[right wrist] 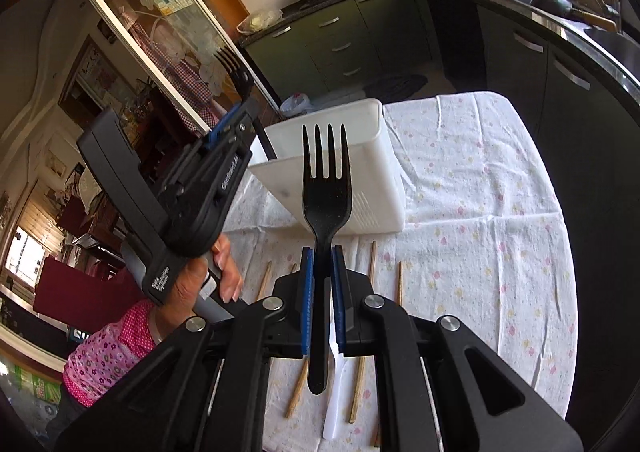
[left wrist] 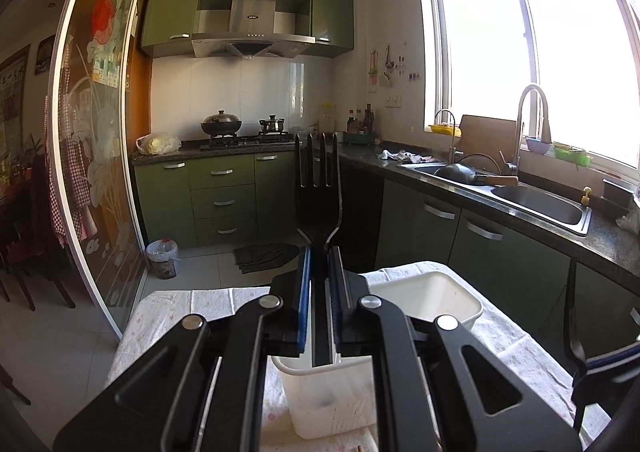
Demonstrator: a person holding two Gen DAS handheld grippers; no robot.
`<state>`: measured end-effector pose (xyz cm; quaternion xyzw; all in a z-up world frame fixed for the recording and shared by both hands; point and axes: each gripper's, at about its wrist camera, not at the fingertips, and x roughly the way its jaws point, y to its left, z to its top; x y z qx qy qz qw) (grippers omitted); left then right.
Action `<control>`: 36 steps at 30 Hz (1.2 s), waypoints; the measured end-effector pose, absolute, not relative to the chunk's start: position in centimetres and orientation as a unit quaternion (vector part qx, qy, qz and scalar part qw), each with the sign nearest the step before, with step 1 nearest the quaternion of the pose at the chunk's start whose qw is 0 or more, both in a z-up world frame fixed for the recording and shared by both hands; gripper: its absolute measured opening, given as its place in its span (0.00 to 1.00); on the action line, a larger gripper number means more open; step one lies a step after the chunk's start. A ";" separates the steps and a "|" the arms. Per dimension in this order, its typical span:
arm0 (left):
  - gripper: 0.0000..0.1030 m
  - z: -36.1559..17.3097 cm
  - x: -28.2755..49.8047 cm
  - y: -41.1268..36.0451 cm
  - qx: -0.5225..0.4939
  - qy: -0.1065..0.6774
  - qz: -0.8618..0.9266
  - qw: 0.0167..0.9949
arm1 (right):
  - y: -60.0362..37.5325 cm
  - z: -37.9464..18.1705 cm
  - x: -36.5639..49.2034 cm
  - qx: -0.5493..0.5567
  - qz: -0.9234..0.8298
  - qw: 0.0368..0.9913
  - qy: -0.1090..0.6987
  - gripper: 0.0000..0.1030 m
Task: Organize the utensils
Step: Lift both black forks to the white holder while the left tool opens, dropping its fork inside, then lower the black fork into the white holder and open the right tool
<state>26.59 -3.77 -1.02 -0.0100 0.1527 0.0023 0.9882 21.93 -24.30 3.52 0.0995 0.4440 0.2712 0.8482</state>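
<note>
Progress early: white plastic utensil bin (right wrist: pixel 352 172) looks empty. Left gripper (left wrist: pixel 320 264) fingers clamped on a black plastic fork (left wrist: pixel 318 188), held above the bin. Right gripper (right wrist: pixel 322 264) fingers clamped on a second black plastic fork (right wrist: pixel 326 188). Left to sort: wooden chopsticks (right wrist: pixel 373 260) and white plastic utensil (right wrist: pixel 333 408) on cloth-covered tabletop (right wrist: pixel 480 212), near edge.

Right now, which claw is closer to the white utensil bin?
Left. The left claw hangs at the white bin's rim, its fork handle reaching inside. The right claw holds its fork short of the bin, above the chopsticks.
</note>
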 end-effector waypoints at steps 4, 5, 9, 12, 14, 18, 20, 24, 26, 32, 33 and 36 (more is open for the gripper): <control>0.09 -1.3 26.3 -3.3 -0.013 0.152 0.004 0.988 | -23.3 6.9 23.5 0.102 0.273 0.877 0.383 0.09; 0.10 -1.2 26.2 -3.3 -0.014 0.152 0.003 0.988 | -23.0 7.7 23.8 0.106 0.274 0.882 0.368 0.09; 0.28 -1.3 26.0 -3.2 -0.020 0.152 -0.002 0.988 | -22.2 9.9 25.7 0.117 0.259 0.906 0.313 0.09; 0.34 -1.4 25.8 -3.2 -0.024 0.153 -0.010 0.988 | -21.6 10.8 27.3 0.120 0.239 0.922 0.279 0.09; 0.35 -1.4 25.6 -3.3 -0.023 0.152 -0.013 0.988 | -21.3 11.2 28.5 0.121 0.227 0.932 0.256 0.09; 0.37 -1.4 25.1 -2.9 -0.029 0.153 -0.017 0.988 | -20.5 11.2 30.5 0.112 0.204 0.948 0.216 0.09; 0.38 -1.3 24.8 -2.6 -0.031 0.152 -0.016 0.988 | -19.9 10.4 31.3 0.102 0.191 0.954 0.205 0.10; 0.38 -1.0 24.5 -2.3 -0.029 0.153 -0.017 0.988 | -18.9 7.4 32.5 0.077 0.172 0.963 0.194 0.10; 0.38 -1.0 24.3 -2.4 -0.027 0.152 -0.016 0.988 | -18.6 5.5 32.8 0.067 0.170 0.964 0.196 0.10; 0.39 -1.0 23.9 -2.6 -0.021 0.151 -0.016 0.988 | -18.3 1.8 32.7 0.056 0.175 0.963 0.198 0.10; 0.39 -1.0 23.8 -2.6 -0.021 0.151 -0.016 0.988 | -18.2 1.5 32.7 0.054 0.176 0.963 0.198 0.10; 0.40 -1.0 23.7 -2.7 -0.021 0.151 -0.016 0.988 | -18.1 0.7 32.1 0.047 0.178 0.963 0.196 0.10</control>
